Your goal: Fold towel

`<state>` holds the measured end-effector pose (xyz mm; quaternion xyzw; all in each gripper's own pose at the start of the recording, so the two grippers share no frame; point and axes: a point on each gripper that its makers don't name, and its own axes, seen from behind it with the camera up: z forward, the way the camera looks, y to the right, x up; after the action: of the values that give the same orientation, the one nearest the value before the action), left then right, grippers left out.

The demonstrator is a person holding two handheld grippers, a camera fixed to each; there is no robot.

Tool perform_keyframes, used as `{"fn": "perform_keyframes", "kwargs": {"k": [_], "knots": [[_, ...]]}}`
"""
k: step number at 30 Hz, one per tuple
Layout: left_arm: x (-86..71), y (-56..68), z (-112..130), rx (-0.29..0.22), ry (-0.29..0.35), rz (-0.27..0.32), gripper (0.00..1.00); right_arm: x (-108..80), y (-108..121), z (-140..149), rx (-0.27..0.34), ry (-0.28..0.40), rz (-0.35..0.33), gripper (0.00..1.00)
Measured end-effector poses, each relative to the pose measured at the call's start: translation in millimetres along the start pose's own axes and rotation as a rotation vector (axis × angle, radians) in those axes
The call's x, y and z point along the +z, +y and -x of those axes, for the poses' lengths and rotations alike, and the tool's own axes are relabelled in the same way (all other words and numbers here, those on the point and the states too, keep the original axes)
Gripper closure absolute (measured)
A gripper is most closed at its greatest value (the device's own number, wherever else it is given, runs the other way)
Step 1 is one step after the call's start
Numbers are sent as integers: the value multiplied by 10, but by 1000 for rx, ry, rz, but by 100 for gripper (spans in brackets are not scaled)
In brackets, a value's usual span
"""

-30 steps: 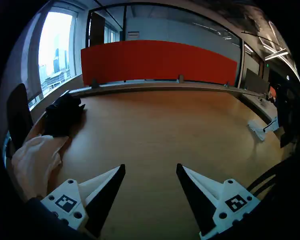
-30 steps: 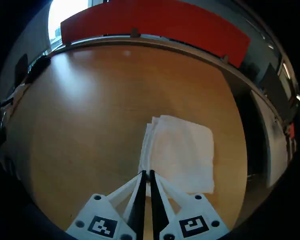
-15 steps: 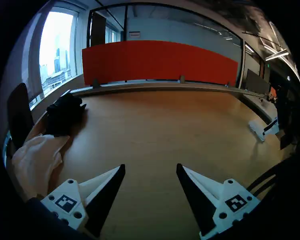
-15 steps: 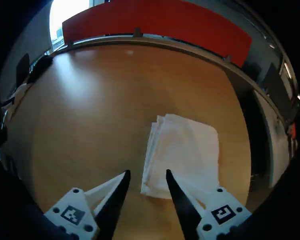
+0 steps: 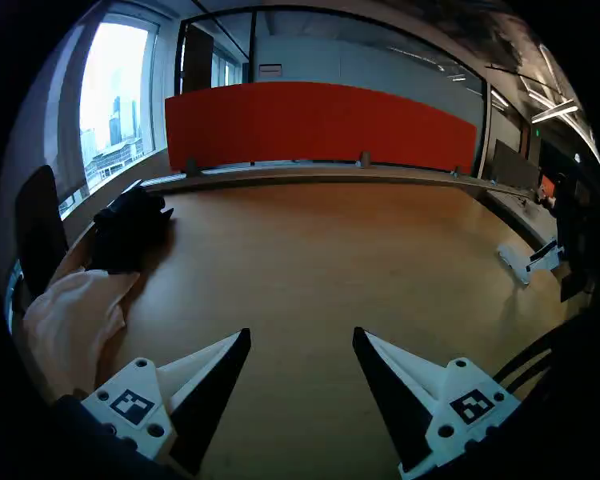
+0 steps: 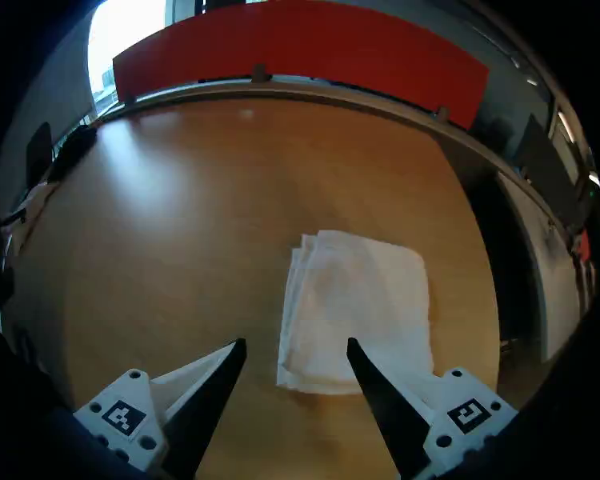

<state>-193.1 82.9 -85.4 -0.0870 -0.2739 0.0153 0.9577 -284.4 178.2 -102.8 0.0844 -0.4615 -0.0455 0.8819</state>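
The towel (image 6: pixel 354 320) lies folded on the desk (image 6: pixel 180 240), just ahead of the right gripper (image 6: pixel 294 342), spread and clear of it; the left gripper (image 5: pixel 301 330), also spread, hovers well away from it. Folding looks finished, so next probably means withdrawing

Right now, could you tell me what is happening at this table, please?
A person with a claw in each hand is working on a white terry towel, which lies folded into a neat rectangle on the wooden table. The right claw is open at the towel's near edge, gripping nothing. The left claw is open too, above bare tabletop, with a black bundle and a cream cloth at the left of its view.
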Motion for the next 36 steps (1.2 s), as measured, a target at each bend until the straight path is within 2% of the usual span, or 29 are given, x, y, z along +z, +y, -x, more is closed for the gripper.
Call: {"fn": "perform_keyframes", "kwargs": {"k": [8, 23, 30, 36], "knots": [[4, -7, -4, -1, 2, -2, 5, -50, 9, -49, 59, 48, 18, 2], [14, -26, -45, -30, 14, -14, 6, -139, 125, -290, 234, 202, 125, 2], [21, -30, -76, -34, 20, -15, 5, -199, 225, -479, 308, 309, 173, 2], [33, -63, -127, -48, 33, -22, 6, -310, 286, -651, 345, 414, 202, 2]]}}
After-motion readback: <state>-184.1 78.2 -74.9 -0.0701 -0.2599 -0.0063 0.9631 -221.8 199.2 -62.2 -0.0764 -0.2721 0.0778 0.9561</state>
